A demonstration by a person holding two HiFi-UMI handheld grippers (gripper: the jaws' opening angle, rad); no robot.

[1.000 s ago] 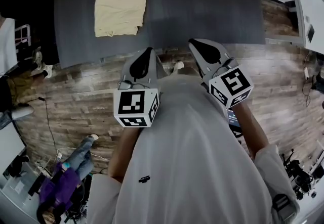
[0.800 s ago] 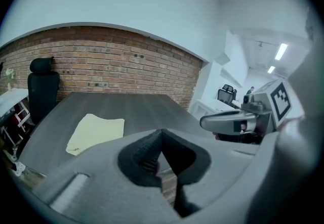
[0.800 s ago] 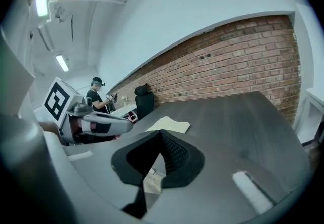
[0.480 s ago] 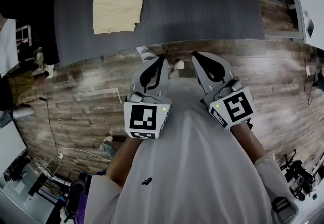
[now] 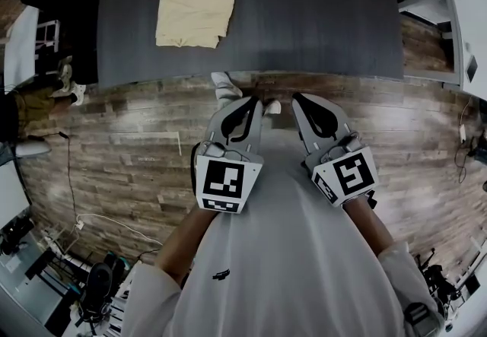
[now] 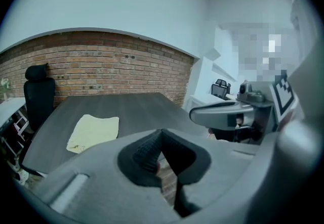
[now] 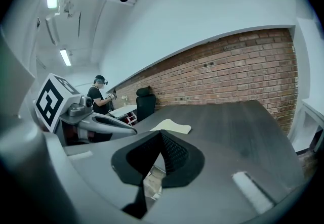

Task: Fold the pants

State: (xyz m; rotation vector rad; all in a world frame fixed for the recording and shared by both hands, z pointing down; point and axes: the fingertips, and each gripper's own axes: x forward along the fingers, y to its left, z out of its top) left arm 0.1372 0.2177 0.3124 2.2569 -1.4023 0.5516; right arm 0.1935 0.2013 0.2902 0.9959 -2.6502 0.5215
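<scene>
The pale yellow pants (image 5: 195,11) lie folded into a flat square on the left part of the dark grey table (image 5: 304,16). They also show as a flat yellow patch, the pants (image 6: 93,132), in the left gripper view and far off, the pants (image 7: 172,126), in the right gripper view. My left gripper (image 5: 252,103) and right gripper (image 5: 297,99) are both shut and hold nothing. They hang side by side over the wooden floor, short of the table's near edge, close to my body.
A black office chair (image 6: 38,97) stands at the table's far left end before a brick wall (image 6: 111,66). A white desk (image 5: 464,23) is at the right. A person (image 7: 100,100) stands far off. Cables and gear lie on the floor at the lower left (image 5: 84,282).
Both grippers have drawn back from the table's edge toward my body and come closer together. The pants and the table have not moved.
</scene>
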